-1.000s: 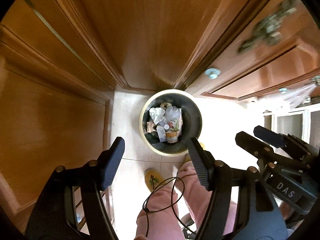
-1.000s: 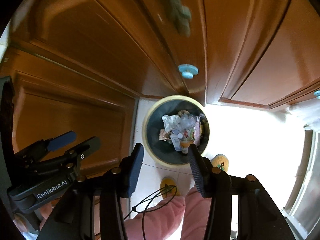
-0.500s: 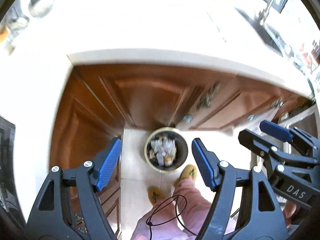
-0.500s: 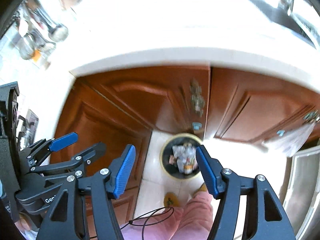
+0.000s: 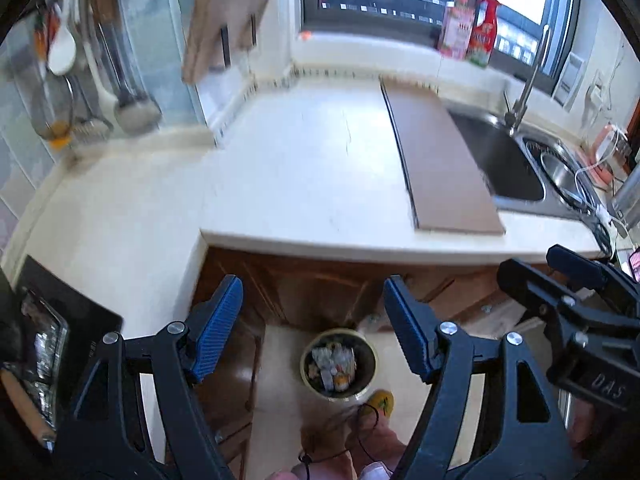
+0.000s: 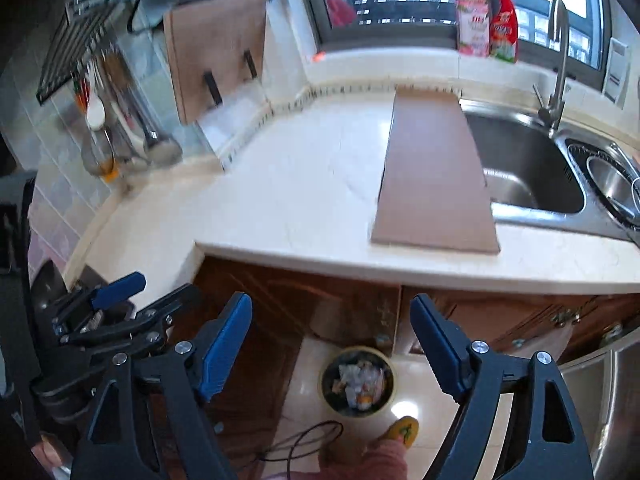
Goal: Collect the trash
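Both fingers (image 5: 216, 328) (image 6: 226, 340) spread wide, empty, above trash bin (image 5: 339, 364)

bin (image 5: 339, 366) on floor, before cabinets | board (image 6: 434, 172) left of sink (image 6: 528, 160)

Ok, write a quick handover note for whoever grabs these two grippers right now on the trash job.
Left gripper: jaws open, holding nothing.
Right gripper: jaws open, holding nothing.
Both are held above the counter edge, pointing down over the floor.
Trash bin stands on the floor in front of the wooden cabinets, beside the yellow slipper, with wrappers and paper already inside.
Countertop shows only a brown board next to the sink; no loose trash visible on it.
Left: scan elsewhere for remaining trash; none is in view here.
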`<state>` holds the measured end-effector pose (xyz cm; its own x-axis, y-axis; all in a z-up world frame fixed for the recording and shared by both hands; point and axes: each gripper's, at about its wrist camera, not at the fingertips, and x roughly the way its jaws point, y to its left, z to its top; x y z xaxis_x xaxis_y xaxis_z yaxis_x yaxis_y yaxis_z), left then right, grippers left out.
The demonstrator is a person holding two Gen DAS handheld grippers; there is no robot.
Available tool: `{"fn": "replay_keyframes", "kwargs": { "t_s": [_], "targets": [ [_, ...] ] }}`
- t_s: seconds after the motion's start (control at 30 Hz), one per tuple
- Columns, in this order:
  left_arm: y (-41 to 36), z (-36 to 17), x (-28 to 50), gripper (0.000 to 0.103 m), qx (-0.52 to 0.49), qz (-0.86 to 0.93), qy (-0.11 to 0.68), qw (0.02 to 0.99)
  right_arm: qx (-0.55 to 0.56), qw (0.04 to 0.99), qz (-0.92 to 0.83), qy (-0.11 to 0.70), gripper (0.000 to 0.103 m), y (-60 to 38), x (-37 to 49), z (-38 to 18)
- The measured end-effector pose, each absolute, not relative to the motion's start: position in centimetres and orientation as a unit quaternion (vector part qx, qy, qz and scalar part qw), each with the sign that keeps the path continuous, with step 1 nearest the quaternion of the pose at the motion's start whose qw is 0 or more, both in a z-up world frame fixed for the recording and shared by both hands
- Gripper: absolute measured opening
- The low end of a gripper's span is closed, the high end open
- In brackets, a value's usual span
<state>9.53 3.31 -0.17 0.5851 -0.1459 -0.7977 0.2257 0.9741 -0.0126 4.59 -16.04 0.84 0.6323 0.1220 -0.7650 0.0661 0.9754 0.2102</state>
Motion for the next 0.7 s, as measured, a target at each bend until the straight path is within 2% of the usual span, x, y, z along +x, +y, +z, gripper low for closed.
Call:
{"fn": "replay_keyframes", "kwargs": {
  "t_s": [0.33,0.7],
  "targets": [
    [4.1,6.4,9.5,0.071,0.024,-0.081,0.400,0.912,0.087,0.923,0.023,0.374,0.089,-16.1,3.6,11.3],
    [4.6,8.1,10.6,0.071,0.017,-0.062,0.384,0.921,0.065,0.939,0.020,0.337,0.092,-14.9,3.6,15.7]
  ]
}}
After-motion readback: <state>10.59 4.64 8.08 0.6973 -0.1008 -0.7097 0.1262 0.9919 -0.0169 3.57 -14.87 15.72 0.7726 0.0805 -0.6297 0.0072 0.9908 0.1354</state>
